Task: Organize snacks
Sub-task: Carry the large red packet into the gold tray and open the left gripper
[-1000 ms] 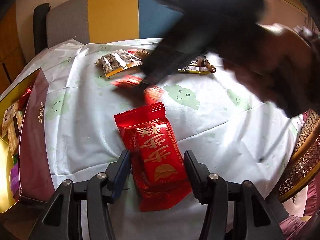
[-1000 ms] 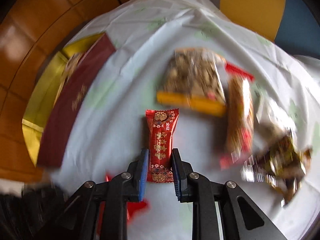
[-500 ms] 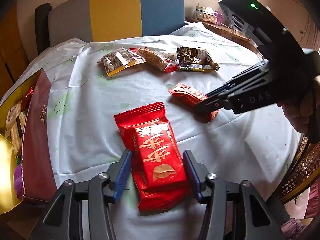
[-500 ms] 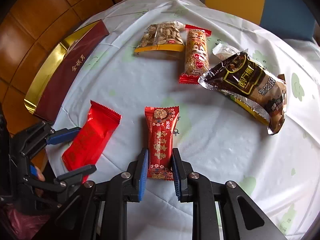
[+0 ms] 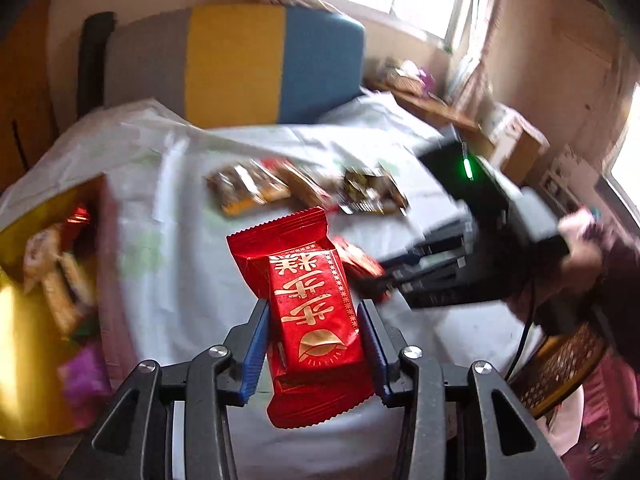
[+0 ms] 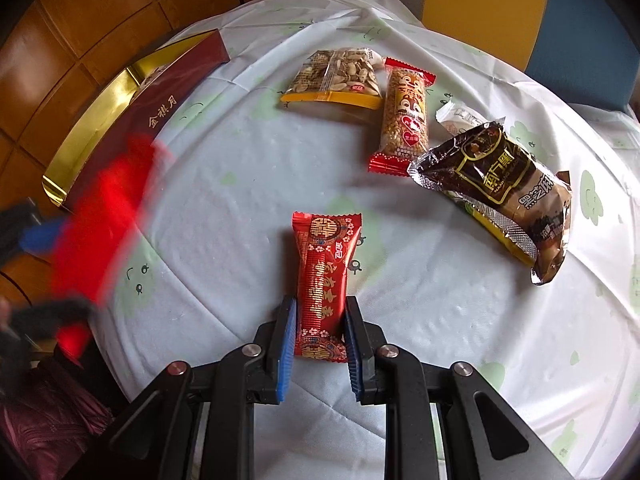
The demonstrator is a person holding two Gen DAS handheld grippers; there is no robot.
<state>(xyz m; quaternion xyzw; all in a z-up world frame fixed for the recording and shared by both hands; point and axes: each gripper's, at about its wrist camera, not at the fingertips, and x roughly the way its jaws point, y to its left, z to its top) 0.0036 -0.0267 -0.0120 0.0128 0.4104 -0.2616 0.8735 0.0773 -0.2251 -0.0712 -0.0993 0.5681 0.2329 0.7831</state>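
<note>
My left gripper (image 5: pixel 314 320) is shut on a large red snack packet (image 5: pixel 308 304) with gold characters and holds it lifted above the table. It shows blurred in the right wrist view (image 6: pixel 100 220). My right gripper (image 6: pixel 320 320) is shut on a narrow red patterned packet (image 6: pixel 324 280) that lies on the white tablecloth (image 6: pixel 240 200). The gold-lined box (image 5: pixel 24 320) with a maroon wall sits at the left and holds several snacks. It also shows in the right wrist view (image 6: pixel 152 92).
A peanut packet (image 6: pixel 340 76), a long orange bar (image 6: pixel 406 116), a small white packet (image 6: pixel 456 116) and a brown-silver packet (image 6: pixel 504 184) lie at the table's far side. A striped chair back (image 5: pixel 240 68) stands behind the table. A wicker chair (image 5: pixel 560 368) is at right.
My left gripper has closed on the large red packet and lifted it off the table, tilting toward the box side. My right gripper stays shut on its narrow red packet.
</note>
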